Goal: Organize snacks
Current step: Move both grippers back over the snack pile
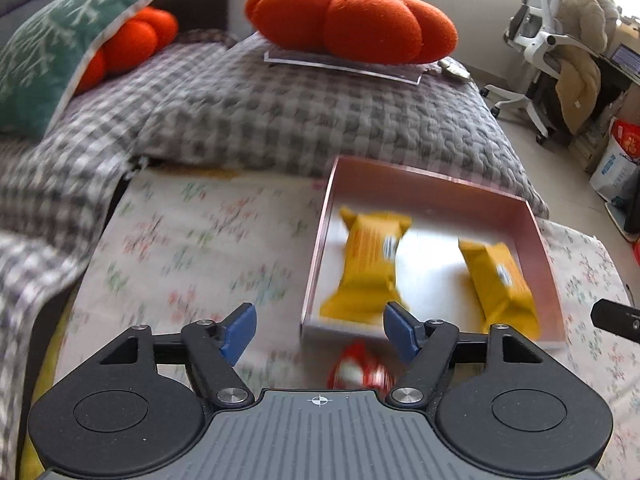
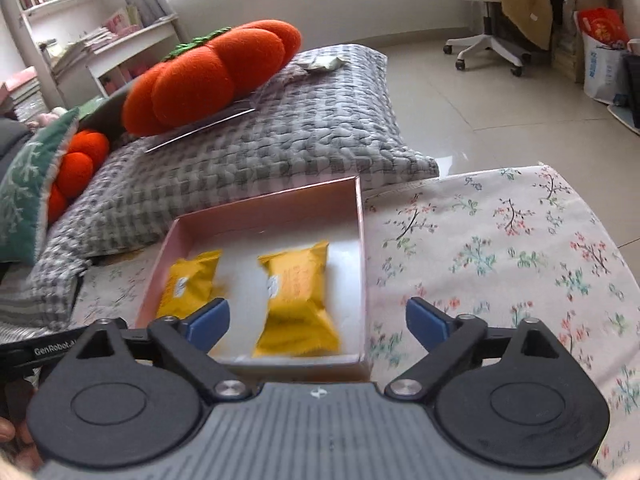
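A pink shallow box (image 1: 536, 232) (image 2: 362, 216) sits on the floral tablecloth (image 1: 200, 240) (image 2: 500, 240). Two yellow snack packets lie inside it, one on the left (image 1: 370, 260) (image 2: 190, 284) and one on the right (image 1: 500, 284) (image 2: 298, 300). A red and white snack packet (image 1: 358, 370) lies on the cloth just in front of the box, between my left gripper's jaws. My left gripper (image 1: 320, 330) is open and empty above it. My right gripper (image 2: 318, 322) is open and empty over the box's near edge.
A grey checked quilt (image 1: 300, 112) (image 2: 280, 140) lies behind the table with an orange pumpkin cushion (image 1: 352, 20) (image 2: 212, 76) on it. A green pillow (image 1: 60, 48) is at the left. A white office chair (image 1: 552, 40) (image 2: 492, 8) and bags stand on the tiled floor at the right.
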`<state>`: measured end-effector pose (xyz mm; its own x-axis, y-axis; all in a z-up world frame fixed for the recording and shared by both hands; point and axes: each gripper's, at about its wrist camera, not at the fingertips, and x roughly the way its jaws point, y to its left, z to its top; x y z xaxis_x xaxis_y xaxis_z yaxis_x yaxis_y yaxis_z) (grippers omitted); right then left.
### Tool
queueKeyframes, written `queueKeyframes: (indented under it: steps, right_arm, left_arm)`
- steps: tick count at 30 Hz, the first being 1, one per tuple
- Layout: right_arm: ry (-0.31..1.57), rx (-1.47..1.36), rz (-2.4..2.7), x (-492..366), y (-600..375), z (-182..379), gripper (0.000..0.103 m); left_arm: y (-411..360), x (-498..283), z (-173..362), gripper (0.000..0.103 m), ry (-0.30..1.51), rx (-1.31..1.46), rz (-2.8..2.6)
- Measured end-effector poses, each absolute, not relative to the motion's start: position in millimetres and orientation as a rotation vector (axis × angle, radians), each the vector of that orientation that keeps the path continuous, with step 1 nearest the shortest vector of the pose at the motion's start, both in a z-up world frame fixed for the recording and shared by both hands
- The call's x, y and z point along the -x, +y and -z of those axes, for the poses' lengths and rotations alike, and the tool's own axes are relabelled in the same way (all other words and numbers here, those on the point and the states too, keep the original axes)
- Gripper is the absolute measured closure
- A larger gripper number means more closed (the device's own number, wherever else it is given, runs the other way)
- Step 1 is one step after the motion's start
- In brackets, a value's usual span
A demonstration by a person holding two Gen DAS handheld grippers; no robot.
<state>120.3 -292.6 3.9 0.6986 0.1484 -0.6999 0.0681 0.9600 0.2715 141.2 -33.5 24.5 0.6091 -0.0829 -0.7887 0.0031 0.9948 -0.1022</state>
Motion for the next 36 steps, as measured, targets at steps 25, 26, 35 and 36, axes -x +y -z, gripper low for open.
queueKeyframes:
  steps: [25, 26, 35, 36]
  right_arm:
    - [0.900, -0.243, -0.219, -5, -272, 27, 0.001]
    - [0.901, -0.216, -0.229, 0, -271, 29, 0.002]
    - [0.943, -0.049, -0.319, 17, -253, 37, 0.002]
    - [0.946, -0.025, -0.325, 17, -249, 38, 0.002]
  left_arm:
    - [-52, -6, 28, 0.026, 1.024, 0.198, 0.286]
    - [-52, -6, 29, 0.026, 1.022, 0.194, 0.283]
    - [-56, -5, 35, 0.027, 1.022, 0.186, 0.293]
    - [-56, -5, 36, 0.027, 1.025, 0.189, 0.294]
